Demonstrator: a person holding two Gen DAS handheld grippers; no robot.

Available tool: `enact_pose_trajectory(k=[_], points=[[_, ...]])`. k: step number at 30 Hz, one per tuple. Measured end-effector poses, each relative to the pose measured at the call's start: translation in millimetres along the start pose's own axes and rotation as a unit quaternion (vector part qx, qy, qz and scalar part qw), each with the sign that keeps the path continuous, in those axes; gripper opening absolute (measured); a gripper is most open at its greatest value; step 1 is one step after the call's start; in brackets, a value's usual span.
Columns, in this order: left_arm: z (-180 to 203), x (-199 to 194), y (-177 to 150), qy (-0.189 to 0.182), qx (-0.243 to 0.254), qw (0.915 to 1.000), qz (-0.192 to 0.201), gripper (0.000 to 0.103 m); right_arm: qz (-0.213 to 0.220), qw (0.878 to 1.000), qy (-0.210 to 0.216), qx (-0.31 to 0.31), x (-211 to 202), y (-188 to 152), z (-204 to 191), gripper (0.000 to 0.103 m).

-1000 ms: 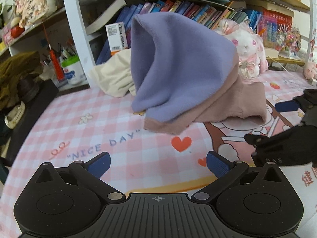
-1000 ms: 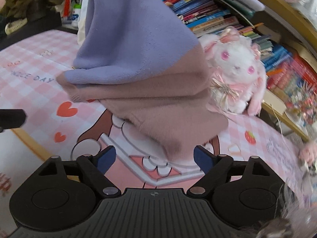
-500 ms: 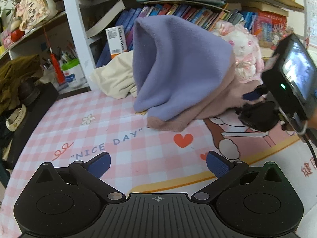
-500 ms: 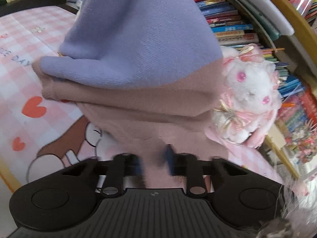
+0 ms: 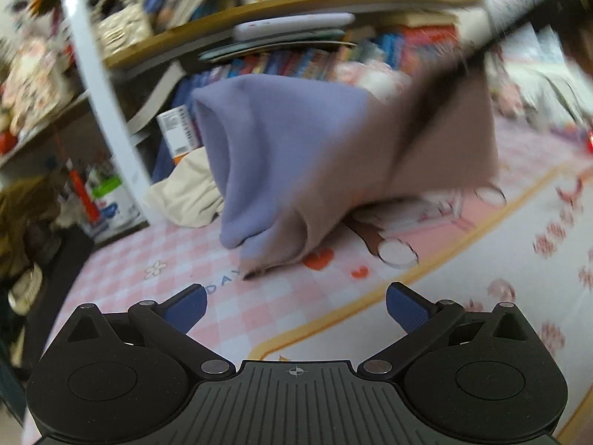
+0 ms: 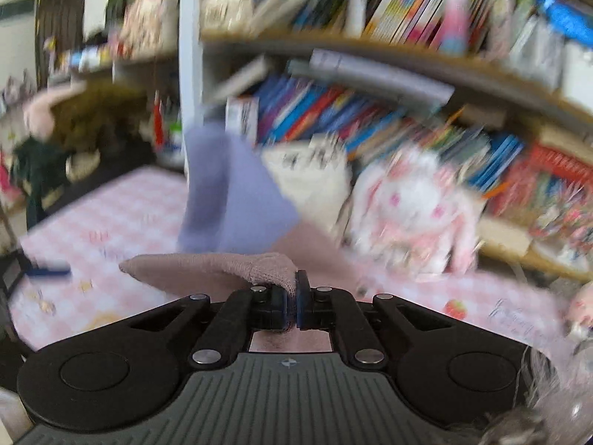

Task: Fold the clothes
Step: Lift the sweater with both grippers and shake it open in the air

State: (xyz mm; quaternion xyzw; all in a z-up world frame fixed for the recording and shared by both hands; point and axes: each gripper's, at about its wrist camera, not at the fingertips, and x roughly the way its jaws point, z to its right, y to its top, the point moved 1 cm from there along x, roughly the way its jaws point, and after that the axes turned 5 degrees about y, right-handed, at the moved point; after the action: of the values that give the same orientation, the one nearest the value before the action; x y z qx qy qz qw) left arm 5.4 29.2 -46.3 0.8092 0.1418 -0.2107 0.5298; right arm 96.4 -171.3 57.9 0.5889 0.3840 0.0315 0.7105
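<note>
A lilac and dusty-pink garment (image 5: 315,155) hangs lifted above the pink checked table cover (image 5: 259,296), its lower corner touching the cloth. My right gripper (image 6: 292,306) is shut on the garment's (image 6: 229,267) pink edge; the lilac part (image 6: 229,200) trails away to the left of it. In the left wrist view the right gripper shows as a dark blurred streak (image 5: 444,85) at the garment's raised upper right. My left gripper (image 5: 296,306) is open and holds nothing, low over the table in front of the garment. Both views are motion-blurred.
A cream garment (image 5: 185,193) lies at the back left against the bookshelf (image 5: 296,11). A white plush rabbit (image 6: 415,204) sits before the books at the back right. Bottles and clutter (image 5: 103,196) stand on the left, next to a white shelf post (image 5: 103,85).
My right gripper has shut on the garment's pink edge and swung it upward. The garment now hangs stretched up to the right. The left gripper stayed open, low over the table.
</note>
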Motion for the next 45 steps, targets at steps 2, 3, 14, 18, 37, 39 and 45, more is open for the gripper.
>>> enact_pose_trajectory(k=[2, 3, 14, 18, 37, 39, 45], points=[[7, -1, 0, 0.002, 0.022, 0.9997, 0.009, 0.103, 0.025, 1.000, -0.008, 0.003, -19, 12, 3, 0.005], [11, -1, 1, 0.004, 0.032, 0.9994, 0.015, 0.103, 0.038, 0.999, -0.012, 0.005, -28, 18, 4, 0.005], [44, 41, 15, 0.031, 0.047, 0.9983, 0.018, 0.099, 0.083, 0.996, -0.032, -0.012, -73, 41, 1, 0.005], [33, 45, 16, 0.058, 0.038, 0.9974, 0.023, 0.057, 0.063, 0.997, -0.041, -0.023, -74, 33, 1, 0.005], [-89, -134, 127, 0.190, -0.163, 0.9262, 0.282, 0.005, 0.198, 0.974, 0.012, -0.111, -209, 35, -2, 0.005], [-95, -165, 148, 0.205, -0.171, 0.9031, 0.336, 0.005, 0.253, 0.961, 0.034, -0.103, -241, 45, 2, 0.005], [-100, -193, 197, 0.178, -0.162, 0.8889, 0.390, 0.005, 0.335, 0.934, 0.108, -0.059, -296, 68, 28, 0.005]])
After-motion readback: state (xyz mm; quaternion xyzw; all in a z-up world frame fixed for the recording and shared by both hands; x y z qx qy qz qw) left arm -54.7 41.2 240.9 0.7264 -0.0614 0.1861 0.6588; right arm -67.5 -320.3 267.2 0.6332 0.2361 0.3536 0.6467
